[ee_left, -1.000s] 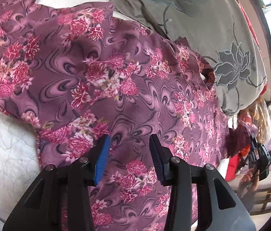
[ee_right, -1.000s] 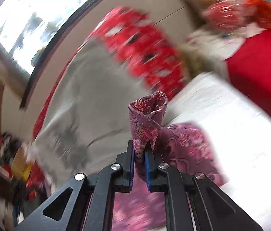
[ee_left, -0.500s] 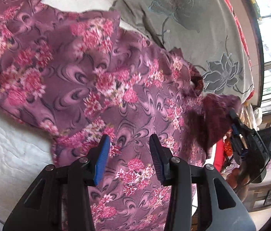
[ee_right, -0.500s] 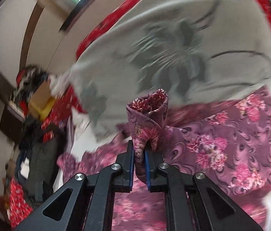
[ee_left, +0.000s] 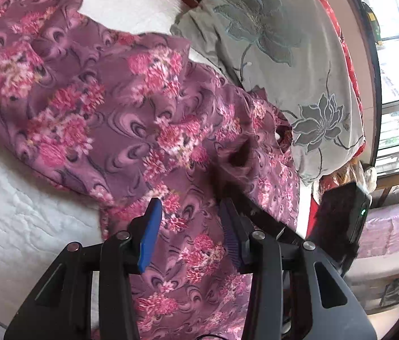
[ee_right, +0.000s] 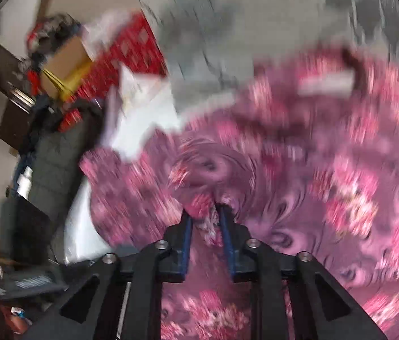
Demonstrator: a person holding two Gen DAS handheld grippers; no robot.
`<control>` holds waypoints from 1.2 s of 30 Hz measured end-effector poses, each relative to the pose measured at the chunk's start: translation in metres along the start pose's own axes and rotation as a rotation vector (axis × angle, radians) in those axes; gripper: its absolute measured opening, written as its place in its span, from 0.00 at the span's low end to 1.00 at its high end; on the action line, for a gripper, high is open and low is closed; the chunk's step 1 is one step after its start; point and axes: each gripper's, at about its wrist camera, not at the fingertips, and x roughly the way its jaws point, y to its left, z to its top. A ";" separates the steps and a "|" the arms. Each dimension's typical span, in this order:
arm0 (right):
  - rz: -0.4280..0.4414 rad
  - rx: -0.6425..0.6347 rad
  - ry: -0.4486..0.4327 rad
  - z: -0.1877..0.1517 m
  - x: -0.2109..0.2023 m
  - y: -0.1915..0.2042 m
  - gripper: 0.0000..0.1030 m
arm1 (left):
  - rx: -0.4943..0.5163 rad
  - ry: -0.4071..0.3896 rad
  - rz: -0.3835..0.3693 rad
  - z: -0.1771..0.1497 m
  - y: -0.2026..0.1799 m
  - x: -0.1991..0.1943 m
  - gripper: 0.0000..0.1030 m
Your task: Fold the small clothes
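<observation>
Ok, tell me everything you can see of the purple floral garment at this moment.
The purple floral garment is thin, soft-looking fabric printed with pink flowers and swirls. It lies crumpled and partly folded over itself on a white quilted bed cover, its far edge against a grey flowered pillow. The left tool hovers open above it. The right tool has a bit of cloth between slightly parted jaws, but blur hides whether it grips.

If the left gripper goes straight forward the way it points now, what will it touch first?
Most likely the purple flowered garment. The left gripper is open and the cloth fills the whole space between and ahead of its fingers, spread over the white bedcover. How far away the cloth lies is unclear, but nothing else stands in the way.
</observation>
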 end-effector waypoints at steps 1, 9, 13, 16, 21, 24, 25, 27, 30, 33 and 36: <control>0.017 0.028 0.041 -0.007 0.005 -0.005 0.23 | 0.004 0.008 -0.004 -0.001 -0.003 0.003 0.39; 0.043 0.155 -0.133 -0.026 -0.082 -0.073 0.35 | 0.027 0.074 -0.013 0.005 -0.044 0.053 0.44; -0.113 0.299 -0.272 -0.028 -0.136 -0.145 0.35 | 0.046 0.022 0.082 0.008 -0.061 0.065 0.32; -0.156 0.422 -0.383 -0.034 -0.170 -0.198 0.35 | 0.082 -0.053 0.137 0.008 -0.070 0.058 0.09; -0.212 0.456 -0.312 -0.042 -0.157 -0.243 0.26 | 0.052 -0.012 0.248 0.009 -0.053 0.075 0.09; -0.218 0.455 -0.336 -0.046 -0.157 -0.242 0.30 | 0.030 -0.001 0.197 0.006 -0.048 0.061 0.09; -0.223 0.452 -0.349 -0.046 -0.161 -0.237 0.30 | 0.043 -0.006 0.193 0.003 -0.048 0.053 0.09; -0.208 0.415 -0.372 -0.046 -0.164 -0.221 0.30 | 0.081 -0.023 0.187 0.000 -0.048 0.037 0.10; -0.158 0.336 -0.331 -0.041 -0.149 -0.184 0.30 | 0.116 -0.090 0.177 0.005 -0.040 -0.004 0.17; -0.107 0.256 -0.269 -0.033 -0.120 -0.146 0.30 | 0.099 -0.143 0.217 0.024 -0.020 -0.040 0.49; -0.044 0.178 -0.200 -0.027 -0.076 -0.096 0.30 | 0.052 -0.233 0.284 0.052 0.018 -0.082 0.49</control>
